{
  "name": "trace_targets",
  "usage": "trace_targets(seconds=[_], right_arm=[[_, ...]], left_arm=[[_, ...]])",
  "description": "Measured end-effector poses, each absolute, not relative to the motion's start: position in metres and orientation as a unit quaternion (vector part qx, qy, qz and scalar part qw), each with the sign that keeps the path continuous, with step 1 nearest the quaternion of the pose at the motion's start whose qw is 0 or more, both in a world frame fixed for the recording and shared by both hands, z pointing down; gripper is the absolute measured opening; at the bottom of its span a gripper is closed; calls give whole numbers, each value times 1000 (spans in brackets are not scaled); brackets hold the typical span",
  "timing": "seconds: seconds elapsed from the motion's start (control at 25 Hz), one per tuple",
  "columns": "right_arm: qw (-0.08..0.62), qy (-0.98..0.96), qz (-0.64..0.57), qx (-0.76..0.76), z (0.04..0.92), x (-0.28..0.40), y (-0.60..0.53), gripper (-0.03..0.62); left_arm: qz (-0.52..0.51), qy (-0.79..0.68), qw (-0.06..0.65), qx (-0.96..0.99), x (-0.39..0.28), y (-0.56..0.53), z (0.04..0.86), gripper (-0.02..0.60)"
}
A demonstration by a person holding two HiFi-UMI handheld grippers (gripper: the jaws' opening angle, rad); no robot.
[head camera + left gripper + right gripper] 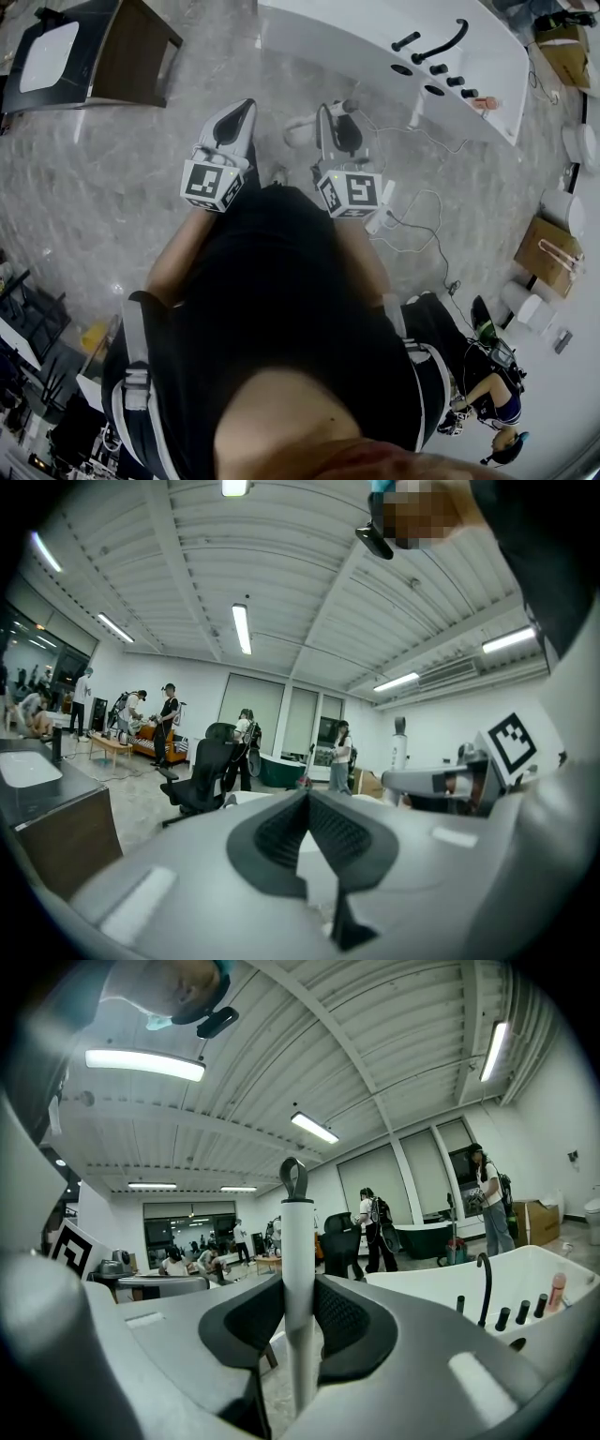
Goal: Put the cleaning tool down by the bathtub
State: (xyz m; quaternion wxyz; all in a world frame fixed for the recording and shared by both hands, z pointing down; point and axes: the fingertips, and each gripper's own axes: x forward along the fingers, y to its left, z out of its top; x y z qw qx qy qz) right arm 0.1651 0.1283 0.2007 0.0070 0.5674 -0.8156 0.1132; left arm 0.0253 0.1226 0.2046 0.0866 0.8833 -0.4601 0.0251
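In the right gripper view, my right gripper (298, 1283) is shut on the cleaning tool (298, 1232), a white pole that stands upright between the pads and ends in a grey loop. The white bathtub (441, 1283) with its black faucet (485, 1288) lies just to the right. From the head view, both grippers are held out over the marbled floor, the right gripper (339, 117) with the tool's top (349, 107) and the left gripper (239, 117) beside it. The bathtub's rim (375, 37) lies ahead of them. The left gripper (305, 797) has its tips together with nothing held.
A dark cabinet with a white basin (94, 52) stands at the far left. White cables and a power strip (412, 225) trail on the floor at the right. Cardboard boxes (548, 253) and a crouching person (487, 394) are further right. An office chair (202, 771) stands ahead.
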Motion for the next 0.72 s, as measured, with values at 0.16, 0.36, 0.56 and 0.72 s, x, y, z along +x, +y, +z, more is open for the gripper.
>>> trace_targets(seconds=[0.16, 0.36, 0.56, 0.72], right_arm=[[11, -813, 115, 571, 206, 164, 104, 100], [16, -811, 113, 573, 210, 153, 73, 100], [27, -806, 118, 580, 221, 145, 42, 100], [33, -801, 123, 585, 234, 140, 16, 100]], left_arm=[[28, -459, 91, 883, 21, 100, 211, 8], [28, -458, 99, 883, 9, 70, 218, 8], [32, -452, 104, 885, -1, 37, 228, 8], [39, -444, 110, 889, -5, 10, 241, 8]])
